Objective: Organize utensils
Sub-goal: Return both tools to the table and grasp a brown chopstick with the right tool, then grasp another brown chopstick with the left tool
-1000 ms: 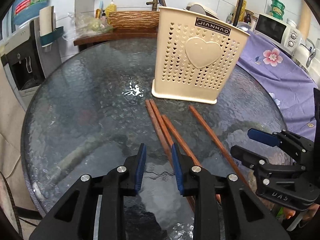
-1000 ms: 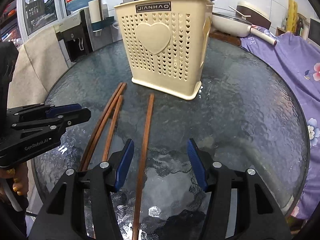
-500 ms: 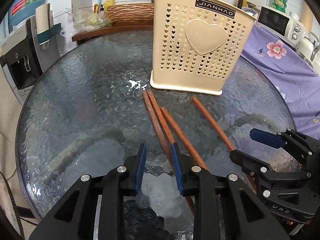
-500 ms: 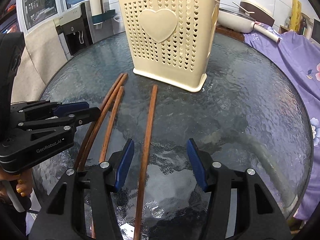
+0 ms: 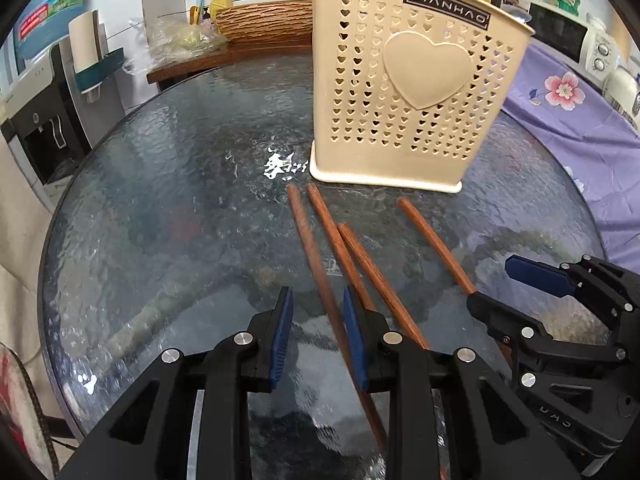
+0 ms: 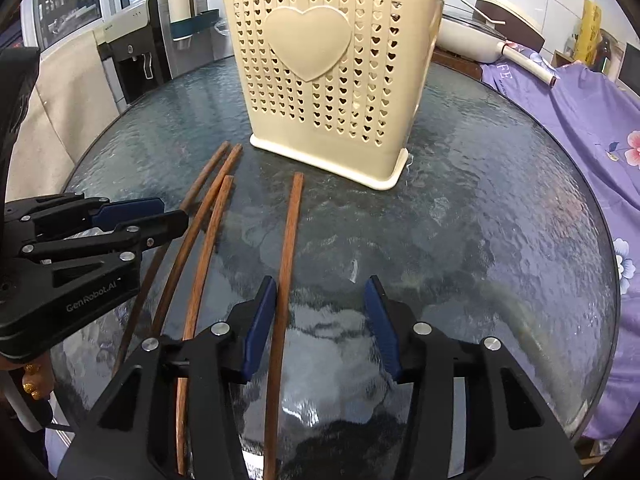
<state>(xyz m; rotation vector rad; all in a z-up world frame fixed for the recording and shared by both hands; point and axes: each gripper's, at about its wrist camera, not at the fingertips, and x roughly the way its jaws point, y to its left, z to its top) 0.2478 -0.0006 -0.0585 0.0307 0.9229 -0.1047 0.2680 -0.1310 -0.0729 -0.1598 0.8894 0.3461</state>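
Cream pan (image 6: 476, 36) shows beside right tongs (image 6: 320, 320) only.

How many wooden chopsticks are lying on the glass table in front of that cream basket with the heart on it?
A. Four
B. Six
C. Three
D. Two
A: four brown chopsticks lie flat on the glass table before the cream basket, three bunched together and one off on its own between the right gripper's open fingers.
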